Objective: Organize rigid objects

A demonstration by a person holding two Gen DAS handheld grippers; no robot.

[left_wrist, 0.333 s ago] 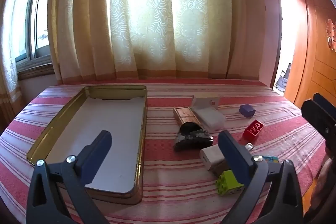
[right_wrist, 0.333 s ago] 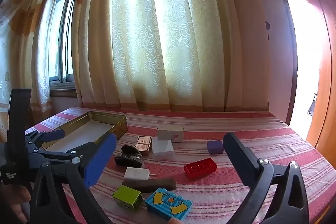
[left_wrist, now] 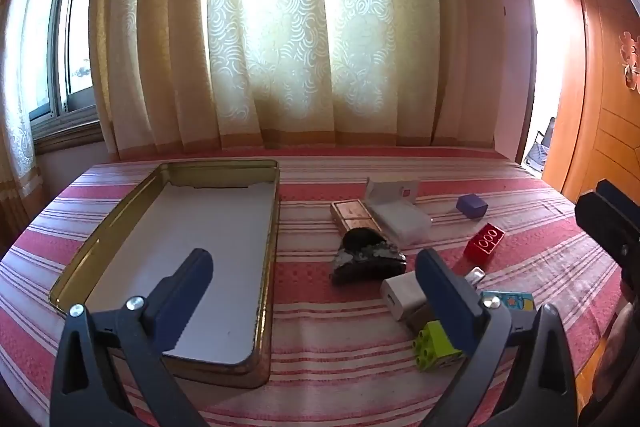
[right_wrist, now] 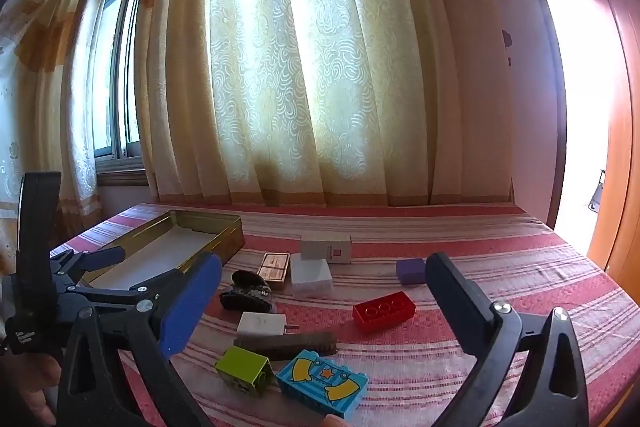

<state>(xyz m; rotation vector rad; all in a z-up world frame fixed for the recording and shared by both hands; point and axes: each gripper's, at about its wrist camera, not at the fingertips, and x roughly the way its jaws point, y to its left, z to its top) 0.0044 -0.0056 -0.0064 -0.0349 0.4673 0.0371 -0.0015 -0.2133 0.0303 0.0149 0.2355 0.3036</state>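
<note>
One gold tin (left_wrist: 224, 171), four toy bricks (right_wrist: 383, 311), three white boxes (right_wrist: 311, 275), one charger (right_wrist: 261, 323), one purple cube (right_wrist: 411, 271), one dark bar (right_wrist: 285, 343)

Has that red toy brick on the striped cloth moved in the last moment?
No. The red brick lies just as far from the purple block as before, in both views.

The desk (right_wrist: 500, 267) has a red striped cloth; on it lie a gold tin tray (left_wrist: 264, 267), a red brick (right_wrist: 383, 311), a purple block (right_wrist: 411, 271) and a white charger (right_wrist: 262, 323)
</note>
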